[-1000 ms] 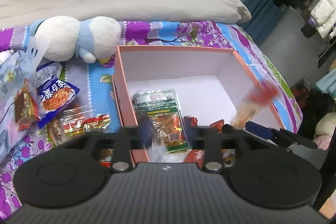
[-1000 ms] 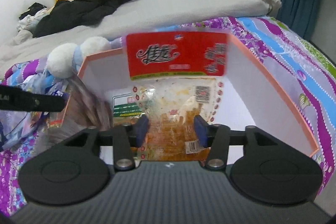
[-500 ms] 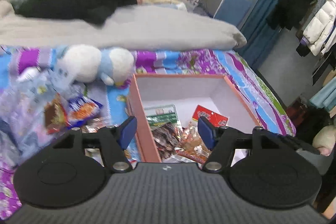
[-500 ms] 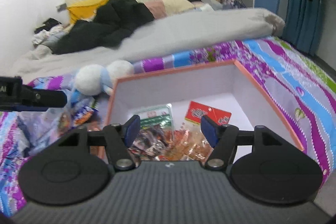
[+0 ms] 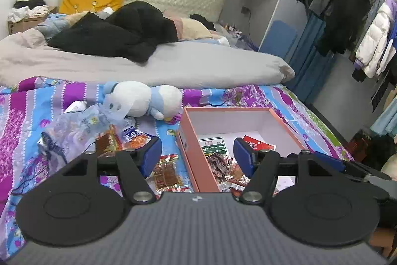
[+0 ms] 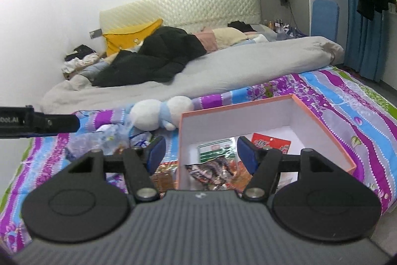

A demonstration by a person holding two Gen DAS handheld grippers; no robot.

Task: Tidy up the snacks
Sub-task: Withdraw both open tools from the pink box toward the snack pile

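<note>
I have both units clear of the orange cardboard box with the white inside point(image 5: 191, 153): my left hand-held gripper point(image 5: 197, 157) and right hand-held gripper point(image 6: 201, 153) each stand wide with nothing between the pads. Inside the box lie a green-labelled packet point(image 5: 213, 144), a red-topped packet point(image 5: 259, 145) and some darker snacks. I judge the job partly done, since a blue noodle packet point(image 5: 135, 138), a red clear-wrapped snack point(image 5: 166, 171) and a crumpled clear plastic bag point(image 5: 74, 128) lie left of the box on the purple-and-blue bedspread point(image 5: 27, 111).
</note>
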